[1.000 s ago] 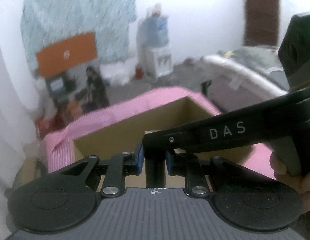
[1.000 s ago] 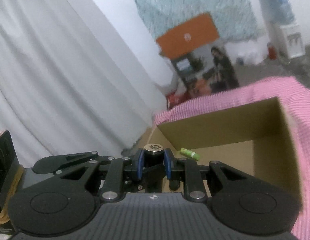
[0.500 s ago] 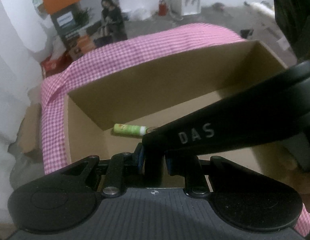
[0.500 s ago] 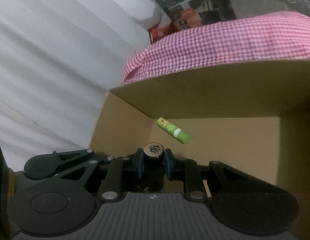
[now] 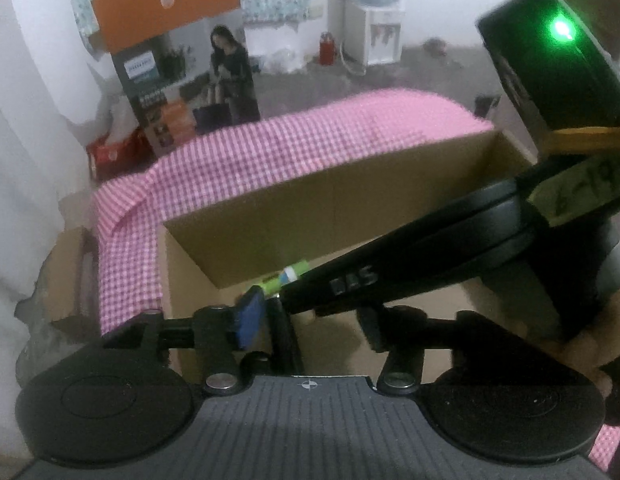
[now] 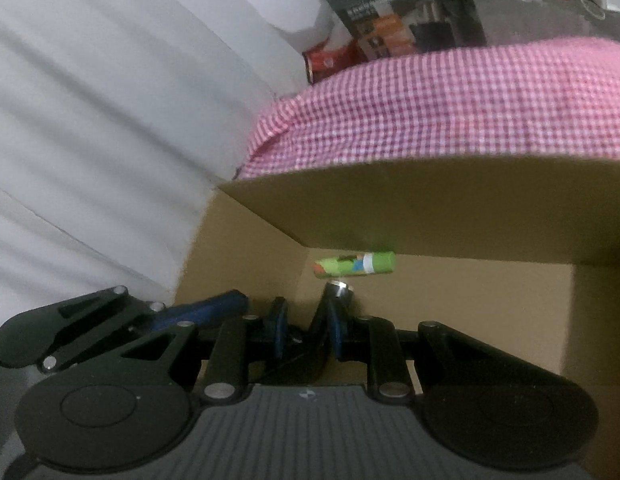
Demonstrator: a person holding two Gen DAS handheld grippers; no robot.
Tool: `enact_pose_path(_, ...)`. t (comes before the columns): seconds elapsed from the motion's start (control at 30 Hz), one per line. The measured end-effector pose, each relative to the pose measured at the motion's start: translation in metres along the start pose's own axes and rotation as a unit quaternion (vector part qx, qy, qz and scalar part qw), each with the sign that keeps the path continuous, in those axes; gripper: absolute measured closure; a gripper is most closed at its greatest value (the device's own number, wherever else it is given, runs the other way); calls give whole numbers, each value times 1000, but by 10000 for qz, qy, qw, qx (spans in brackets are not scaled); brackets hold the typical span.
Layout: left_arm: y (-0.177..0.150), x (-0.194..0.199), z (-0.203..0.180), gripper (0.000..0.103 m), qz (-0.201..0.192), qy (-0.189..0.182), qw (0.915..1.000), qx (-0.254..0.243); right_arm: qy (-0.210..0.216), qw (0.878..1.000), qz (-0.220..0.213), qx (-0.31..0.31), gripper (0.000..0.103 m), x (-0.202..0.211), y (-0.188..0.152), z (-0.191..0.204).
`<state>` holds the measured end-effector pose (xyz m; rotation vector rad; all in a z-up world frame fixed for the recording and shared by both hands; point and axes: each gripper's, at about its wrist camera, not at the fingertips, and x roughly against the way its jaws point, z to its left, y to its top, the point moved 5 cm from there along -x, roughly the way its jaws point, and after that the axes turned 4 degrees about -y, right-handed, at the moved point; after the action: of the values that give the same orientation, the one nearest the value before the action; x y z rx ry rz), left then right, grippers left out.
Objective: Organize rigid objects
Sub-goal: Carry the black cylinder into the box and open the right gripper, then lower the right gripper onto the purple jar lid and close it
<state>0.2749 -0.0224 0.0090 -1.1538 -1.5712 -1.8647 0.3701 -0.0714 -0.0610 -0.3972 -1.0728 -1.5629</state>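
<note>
Cardboard box [image 5: 330, 216] is filling the middle of both wrist views, its top standing open and its brown far wall facing the cameras. Pink checked cloth [image 5: 310, 140] is lying draped along the box's far rim and is hanging down over its left corner. Both tools are pointing down into the box. The right gripper [image 6: 307, 328] is reaching in from the right and is crossing in front of the left gripper [image 5: 310, 316], so that its tip is sitting between the left one's fingers. The left gripper's jaws have just been opening and are now standing apart, with a dark stick [image 5: 283, 336] rising between them just beside the blue left pad [image 5: 249, 316]; the far finger is sitting clear of it, and nothing is being squeezed. The right gripper is clenching a dark cylinder [image 6: 338, 290] with a shiny metal cap, which is leaning toward its right pad. Whether stick and cylinder are one thing, I cannot tell. A green glue stick [image 6: 356, 264] is lying on its side on the box floor against the far wall, just beyond the cylinder's cap.
</note>
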Motion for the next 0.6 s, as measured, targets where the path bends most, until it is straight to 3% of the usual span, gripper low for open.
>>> enact_pose_path(0.23,-8,63,-11,31,-760,-140,9970,-67,24,9972,-722,207,75,76,-11,15)
enact_pose_path(0.3,-15,83,-16,25,-964,-209,9951,-87,33,9940,-1045,325,53,106,-22,22)
enact_pose_path(0.33,-20,92,-20,20,-1063,-252,9940,-104,19,9912,-1263,404,33,122,-29,26)
enact_pose_path(0.37,-24,99,-22,17,-1133,-287,9931,-133,-9,9874,-1502,507,27,138,-38,29)
enact_pose_path(0.5,-52,124,-36,5,-1346,-388,9896,-337,-203,9732,-2155,774,19,193,-81,36)
enact_pose_path(0.6,-73,132,-48,4,-1380,-470,9884,-431,-312,9658,-2442,814,12,211,-117,34)
